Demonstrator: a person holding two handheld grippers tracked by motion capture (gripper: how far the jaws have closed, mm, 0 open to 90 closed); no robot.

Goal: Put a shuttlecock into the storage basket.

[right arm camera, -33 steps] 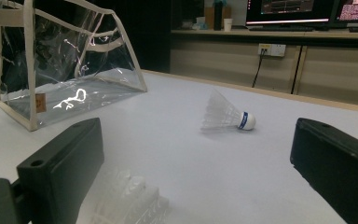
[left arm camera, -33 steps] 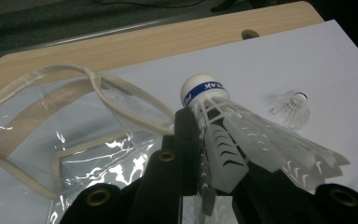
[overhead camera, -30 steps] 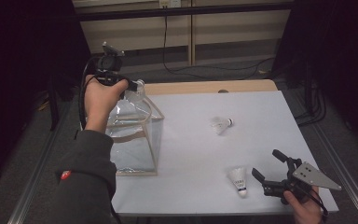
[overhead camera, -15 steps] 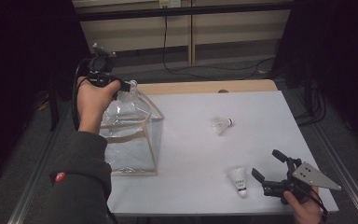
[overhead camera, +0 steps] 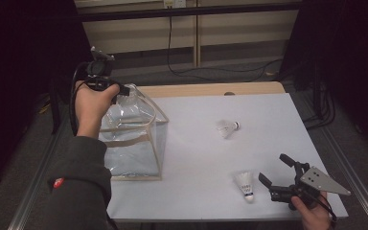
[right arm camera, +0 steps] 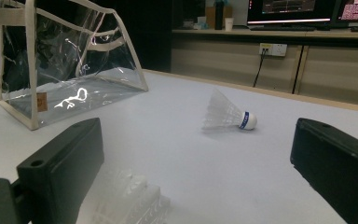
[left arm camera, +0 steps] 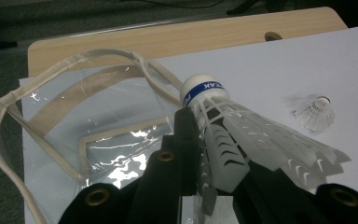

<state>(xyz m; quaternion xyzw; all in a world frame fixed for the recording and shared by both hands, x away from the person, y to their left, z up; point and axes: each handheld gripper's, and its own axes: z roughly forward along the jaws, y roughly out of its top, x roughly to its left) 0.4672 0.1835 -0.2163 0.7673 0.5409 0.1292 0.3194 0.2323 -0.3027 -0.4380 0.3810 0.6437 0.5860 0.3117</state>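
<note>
My left gripper point(overhead camera: 123, 91) hangs over the open top of a clear plastic bag point(overhead camera: 133, 143) with beige trim at the table's left. It is shut on a white shuttlecock point(left arm camera: 233, 135) with a blue-banded cork, whose cork points away from me past the jaws of my left gripper point(left arm camera: 219, 158). At the table's near right corner my right gripper point(overhead camera: 274, 168) stands open with nothing between its fingers. A second shuttlecock point(overhead camera: 245, 184) lies just left of it, blurred at the bottom of the right gripper view point(right arm camera: 126, 200). A third shuttlecock point(overhead camera: 227, 128) rests mid-table.
The bag point(right arm camera: 65, 60) stands upright with its handles point(left arm camera: 70, 65) slack over the rim. A white sheet point(overhead camera: 268, 115) covers the wooden table, whose far edge point(overhead camera: 206, 89) is bare. The third shuttlecock point(right arm camera: 228, 116) lies on its side ahead of my right gripper point(right arm camera: 196, 172).
My left hand has shifted slightly left and away over the bag, still holding the shuttlecock. The right gripper has stayed in place.
</note>
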